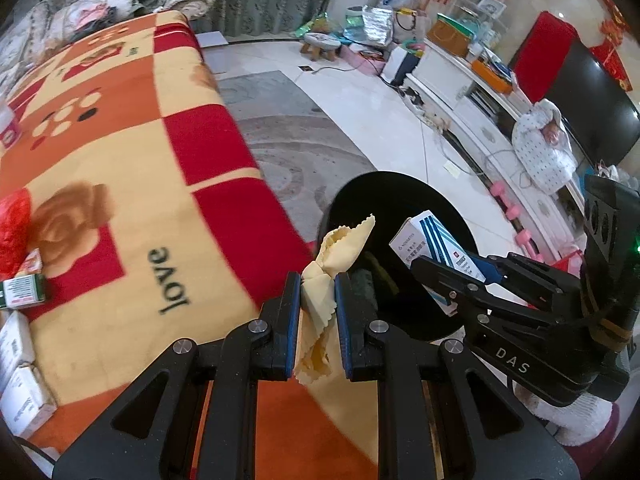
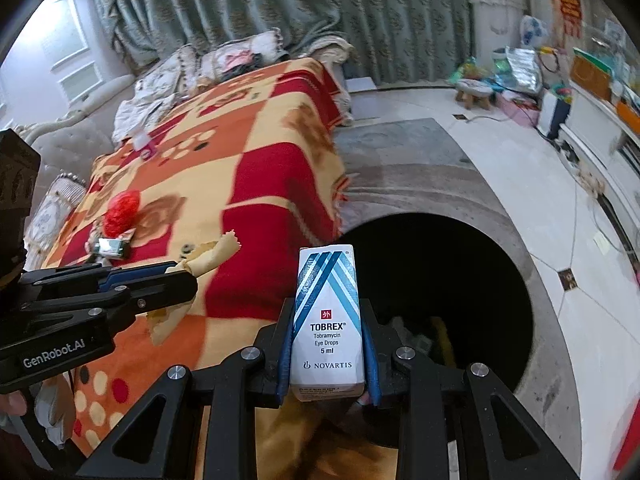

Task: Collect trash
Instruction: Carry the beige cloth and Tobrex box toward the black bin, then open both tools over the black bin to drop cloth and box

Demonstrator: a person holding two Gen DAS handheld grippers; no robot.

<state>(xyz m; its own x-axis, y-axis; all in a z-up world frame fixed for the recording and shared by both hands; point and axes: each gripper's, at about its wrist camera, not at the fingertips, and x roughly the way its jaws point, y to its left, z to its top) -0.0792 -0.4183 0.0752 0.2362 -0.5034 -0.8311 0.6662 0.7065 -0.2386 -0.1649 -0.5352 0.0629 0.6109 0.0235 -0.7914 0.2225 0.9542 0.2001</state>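
A crumpled yellow cloth (image 1: pixel 320 280), zigzag-edged, pinched between blue pads; a white-and-blue Tobrex box (image 2: pixel 328 320), upright, clamped likewise; a black bin (image 2: pixel 460 280) open beside the blanket's edge, just beyond both.

My left gripper (image 1: pixel 318 280): matt black plastic, pinching soft yellow cloth (image 1: pixel 340 240), pinked edges. My right gripper (image 2: pixel 328 344) grips smooth cardboard eye-drops box (image 2: pixel 327 320). Fuzzy fleece blanket (image 1: pixel 120 152). Glossy black bin (image 1: pixel 400 200). Polished floor tiles (image 1: pixel 360 92).

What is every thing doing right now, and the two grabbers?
Left gripper: shut on the yellow cloth.
Right gripper: shut on the eye drops box, upright.
Black bin: open, some trash inside.
Red bag: crumpled, lying on the blanket.
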